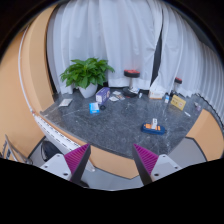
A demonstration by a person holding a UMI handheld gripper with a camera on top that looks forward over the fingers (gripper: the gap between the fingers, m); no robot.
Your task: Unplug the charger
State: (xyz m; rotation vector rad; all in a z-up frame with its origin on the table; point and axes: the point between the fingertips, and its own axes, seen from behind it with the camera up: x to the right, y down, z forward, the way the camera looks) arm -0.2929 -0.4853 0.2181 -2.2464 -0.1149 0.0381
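**Charger unidentified, far from fingers**

No charger clearly recognisable; perhaps the small white-and-blue boxy object (96,106) far across the dark grey marbled table (120,130), near the leafy green potted plant (87,74). Fingers (145,157) spread open, holding nothing, well short. Risk: wrong item grabbed, small clutter knocked.

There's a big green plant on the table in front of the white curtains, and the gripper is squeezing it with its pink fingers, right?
Not quite. The plant does stand on the table before the white curtains, but the gripper isn't squeezing it. The gripper view shows its fingers open and empty, with the plant far beyond them.
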